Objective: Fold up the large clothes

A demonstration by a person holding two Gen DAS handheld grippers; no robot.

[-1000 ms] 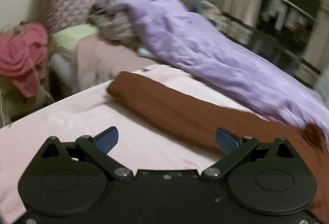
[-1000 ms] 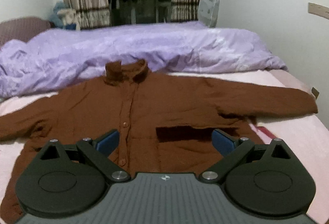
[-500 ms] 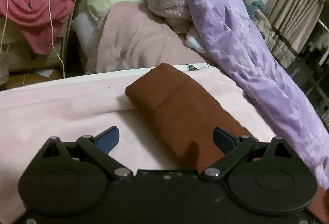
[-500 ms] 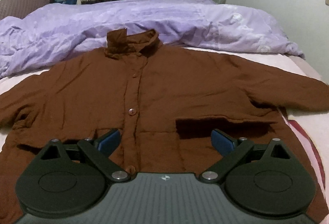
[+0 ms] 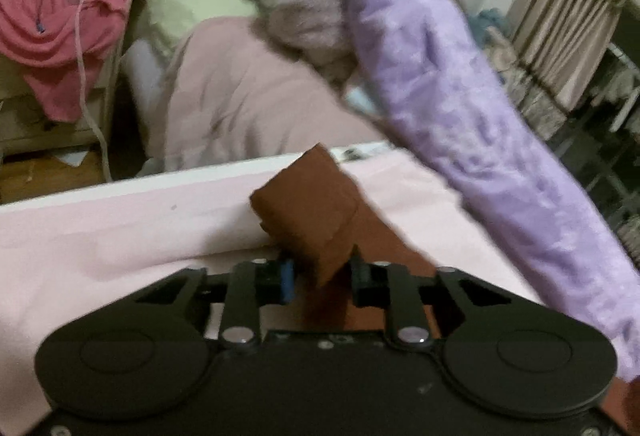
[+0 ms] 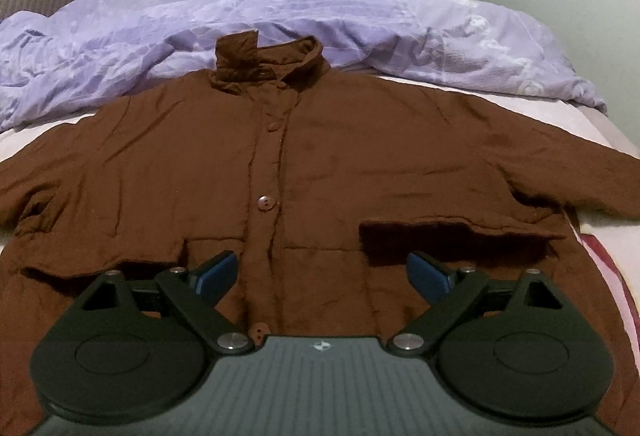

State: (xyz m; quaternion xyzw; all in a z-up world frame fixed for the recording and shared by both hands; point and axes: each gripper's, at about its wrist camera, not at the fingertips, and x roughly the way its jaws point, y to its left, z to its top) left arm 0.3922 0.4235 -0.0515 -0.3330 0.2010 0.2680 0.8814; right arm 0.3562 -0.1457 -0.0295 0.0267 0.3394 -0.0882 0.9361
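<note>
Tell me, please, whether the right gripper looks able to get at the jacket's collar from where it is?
Probably yes. The right gripper is open above the hem of the brown jacket, and nothing lies on the front between it and the collar; only the purple duvet bunches behind it.

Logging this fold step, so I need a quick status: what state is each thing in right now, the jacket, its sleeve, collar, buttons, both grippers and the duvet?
brown jacket: spread flat, front up, on the bed.
sleeve cuff: lifted, pinched in the left gripper.
collar: standing up.
buttons: fastened.
left gripper: shut on the sleeve cuff.
right gripper: open, over the hem, holding nothing.
purple duvet: bunched behind the jacket.
</note>
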